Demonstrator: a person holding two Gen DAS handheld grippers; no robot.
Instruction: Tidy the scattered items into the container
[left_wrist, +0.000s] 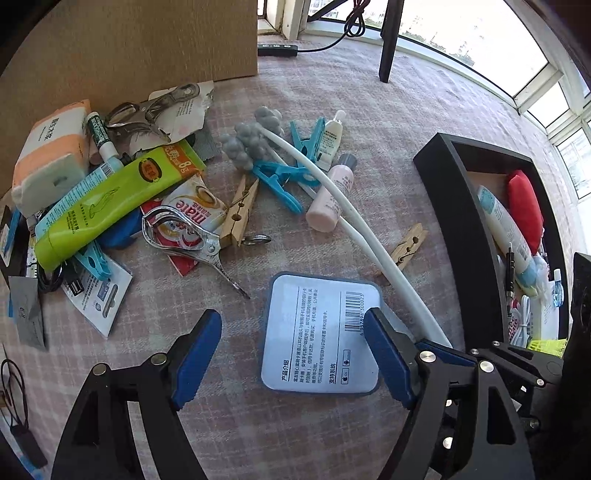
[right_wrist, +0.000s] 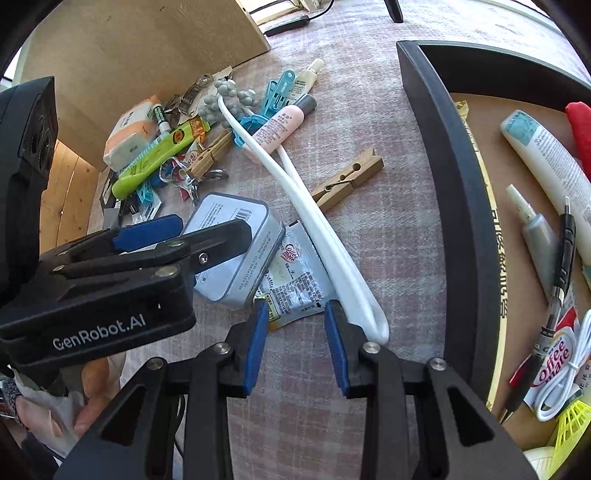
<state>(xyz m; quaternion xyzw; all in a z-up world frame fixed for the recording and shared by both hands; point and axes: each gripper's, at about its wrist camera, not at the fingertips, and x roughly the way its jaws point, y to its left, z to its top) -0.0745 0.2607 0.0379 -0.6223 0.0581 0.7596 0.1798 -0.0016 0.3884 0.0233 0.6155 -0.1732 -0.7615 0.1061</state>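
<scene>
A flat silver tin (left_wrist: 317, 332) with a barcode label lies on the checked cloth. My left gripper (left_wrist: 295, 354) hangs over it, open wide; its right finger overlaps the tin's right edge and the pads do not press. In the right wrist view, this left gripper (right_wrist: 214, 226) sits above the tin (right_wrist: 236, 273). My right gripper (right_wrist: 297, 343) is open just short of a Coffee-mate sachet (right_wrist: 295, 284), whose lower corner reaches between the fingertips. A white looped massager handle (right_wrist: 343, 280) runs beside its right finger. The black-rimmed container (right_wrist: 443, 184) stands at the right.
The container (left_wrist: 454, 206) holds a white tube (right_wrist: 543, 151), a pen, a white cable and a yellow shuttlecock. A heap of tubes, clips and packets (left_wrist: 110, 195) lies at the left, before a cardboard box (left_wrist: 129, 44). Wooden clothespins (right_wrist: 347, 182) lie loose.
</scene>
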